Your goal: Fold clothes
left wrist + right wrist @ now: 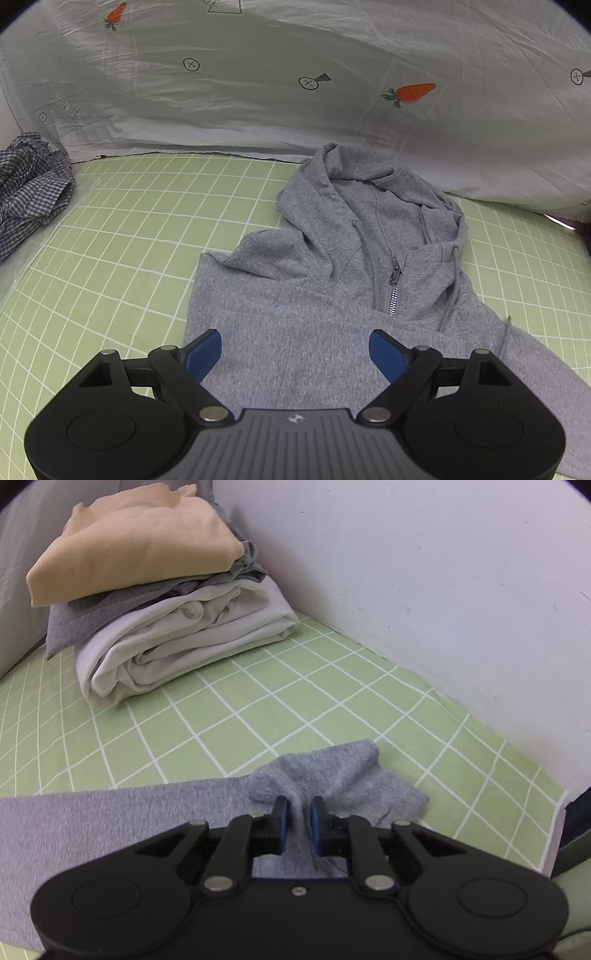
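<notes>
While the left claw hovers released above the grey zip hoodie, the right claw pinches its sleeve cuff; the next move is probably folding that sleeve inward.

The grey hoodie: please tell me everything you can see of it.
The grey hoodie looks like soft heathered knit. It lies flat on the green checked sheet, hood rumpled, metal zipper partly closed, one drawstring visible. The right hand-held gripper pinches its sleeve; the left hand-held gripper is open above its body.
</notes>
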Motion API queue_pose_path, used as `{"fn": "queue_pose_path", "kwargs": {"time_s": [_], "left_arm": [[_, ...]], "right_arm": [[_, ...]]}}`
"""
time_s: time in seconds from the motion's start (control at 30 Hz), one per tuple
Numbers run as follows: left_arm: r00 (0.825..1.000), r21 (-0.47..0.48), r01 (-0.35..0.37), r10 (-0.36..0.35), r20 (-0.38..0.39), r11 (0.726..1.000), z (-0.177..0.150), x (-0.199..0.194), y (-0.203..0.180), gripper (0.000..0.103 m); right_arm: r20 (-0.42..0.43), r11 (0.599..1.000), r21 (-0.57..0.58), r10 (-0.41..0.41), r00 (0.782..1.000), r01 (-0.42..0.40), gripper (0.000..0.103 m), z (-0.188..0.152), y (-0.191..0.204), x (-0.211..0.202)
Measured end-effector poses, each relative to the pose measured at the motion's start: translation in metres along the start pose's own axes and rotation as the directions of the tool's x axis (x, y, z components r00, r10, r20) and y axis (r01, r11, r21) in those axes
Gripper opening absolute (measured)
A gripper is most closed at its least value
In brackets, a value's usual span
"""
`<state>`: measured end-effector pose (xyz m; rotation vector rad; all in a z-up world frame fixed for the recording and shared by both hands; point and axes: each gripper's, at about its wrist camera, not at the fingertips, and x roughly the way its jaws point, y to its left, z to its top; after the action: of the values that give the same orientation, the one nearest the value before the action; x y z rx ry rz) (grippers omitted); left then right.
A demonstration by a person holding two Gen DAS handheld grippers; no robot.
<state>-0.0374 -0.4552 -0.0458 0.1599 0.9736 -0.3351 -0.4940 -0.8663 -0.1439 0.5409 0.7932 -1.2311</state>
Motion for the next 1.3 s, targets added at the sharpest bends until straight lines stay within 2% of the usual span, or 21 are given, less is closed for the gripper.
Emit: {"fn": "queue_pose_path", "kwargs": {"time_s": [0.1,0.2,0.37,0.53,0.63,0.77,0.87,1.0,1.03,1.07,1.1,1.17,1.23,1.3], "left_arm": [[1.000,-0.030,0.017,-0.018,-0.011,0.999,-0.005,-0.007,0.007,0.087],[1.000,-0.017,0.031,-0.032,0.000,0.999,-0.012,-0.018,0.014,0.087],[0.999,-0.030,0.037,-0.037,-0.020,0.999,-0.024,-0.023,0.037,0.087],[0.997,-0.055,0.037,-0.040,-0.061,0.998,-0.037,-0.016,0.065,0.087],[0.997,-0.063,0.022,-0.026,-0.075,0.998,-0.040,-0.011,0.080,0.087],[0.997,-0.067,0.002,-0.008,-0.077,0.998,-0.040,-0.005,0.098,0.087],[0.997,-0.086,0.000,-0.007,-0.074,0.996,-0.039,-0.004,0.111,0.087],[0.997,-0.104,-0.015,0.007,-0.080,0.994,-0.037,0.002,0.123,0.087],[0.997,-0.108,-0.016,0.007,-0.083,0.994,-0.036,0.003,0.125,0.087],[0.996,-0.109,-0.019,0.009,-0.085,0.994,-0.037,0.004,0.126,0.087],[0.996,-0.109,-0.022,0.013,-0.086,0.994,-0.037,0.004,0.127,0.087],[0.996,-0.111,-0.026,0.016,-0.093,0.994,-0.039,0.005,0.127,0.087],[0.995,-0.112,-0.026,0.014,-0.102,0.993,-0.041,0.006,0.125,0.087],[0.994,-0.103,-0.023,0.011,-0.112,0.994,-0.042,0.008,0.119,0.087]], "right_arm": [[0.035,0.997,0.030,0.066,0.997,-0.067,0.009,0.000,0.003,-0.020],[0.093,0.985,0.057,0.159,0.983,-0.165,0.009,-0.003,0.018,-0.049],[0.138,0.942,0.035,0.326,0.935,-0.334,0.009,-0.019,0.074,-0.091],[0.109,0.863,0.012,0.501,0.859,-0.505,0.009,-0.039,0.145,-0.120],[0.076,0.818,0.009,0.573,0.816,-0.576,0.009,-0.047,0.186,-0.132],[0.005,0.759,-0.092,0.647,0.762,-0.644,0.009,-0.060,0.256,-0.152],[-0.067,0.689,-0.130,0.711,0.700,-0.713,0.009,-0.069,0.311,-0.163],[-0.154,0.566,-0.189,0.790,0.593,-0.802,0.010,-0.086,0.377,-0.182],[-0.171,0.552,-0.206,0.793,0.585,-0.808,0.014,-0.089,0.387,-0.185],[-0.177,0.558,-0.229,0.782,0.598,-0.798,0.027,-0.092,0.392,-0.188],[-0.182,0.563,-0.252,0.771,0.610,-0.787,0.036,-0.095,0.397,-0.190],[-0.185,0.579,-0.298,0.745,0.641,-0.759,0.069,-0.099,0.405,-0.195],[-0.139,0.643,-0.332,0.690,0.710,-0.690,0.085,-0.100,0.392,-0.192],[-0.098,0.711,-0.357,0.616,0.781,-0.606,0.087,-0.097,0.370,-0.185]]}}
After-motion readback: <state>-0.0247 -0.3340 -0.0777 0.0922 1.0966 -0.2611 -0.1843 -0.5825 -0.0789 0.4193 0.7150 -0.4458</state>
